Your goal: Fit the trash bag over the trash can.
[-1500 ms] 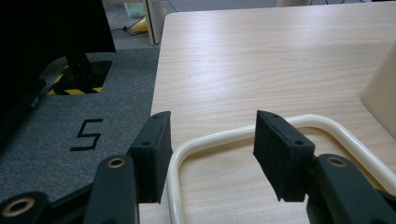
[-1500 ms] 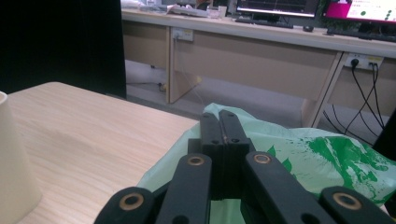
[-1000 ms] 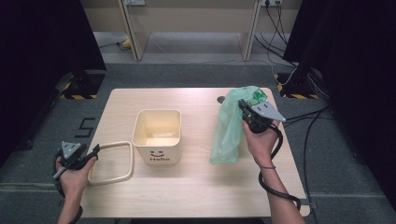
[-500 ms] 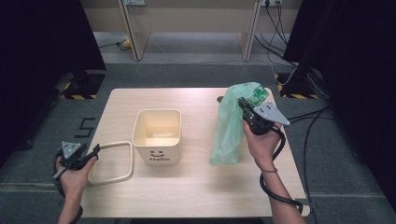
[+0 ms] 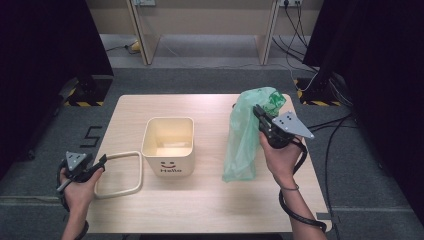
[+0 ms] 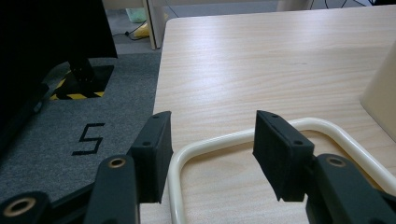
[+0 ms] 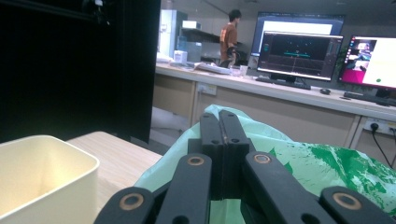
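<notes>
Green plastic bag (image 5: 246, 131) hangs over rt side of table (image 5: 210, 210), pinched near its top by right gripper (image 5: 258, 113); bottom hem sits at or just above tabletop, can't tell which. Cream bin (image 5: 168, 147) w/ smiley and "Hello" print stands approx. table centre, upright, apart from bag. Cream handle loop (image 5: 120, 173) lies flat at left of bin, its far end against bin's side. Left gripper (image 5: 101, 161) sits at loop's near-left corner, at table edge.

Left gripper view: jaws stand part open, one each side of handle loop (image 6: 243, 136); rod passes between pads w/ gap both sides, pads not pressing. Loop rests on table (image 6: 261, 60). Bin wall (image 6: 380, 88) at rt edge. Grey carpet w/ "5" mark (image 6: 88, 138) beyond table edge.

Right gripper view: jaws closed tight together, bag film (image 7: 327, 163) clamped betw. them and bunching round both sides. Bin rim (image 7: 42, 149) lower left, clear of bag. Desk w/ monitors (image 7: 299, 53) and a person standing (image 7: 229, 35) in background.
</notes>
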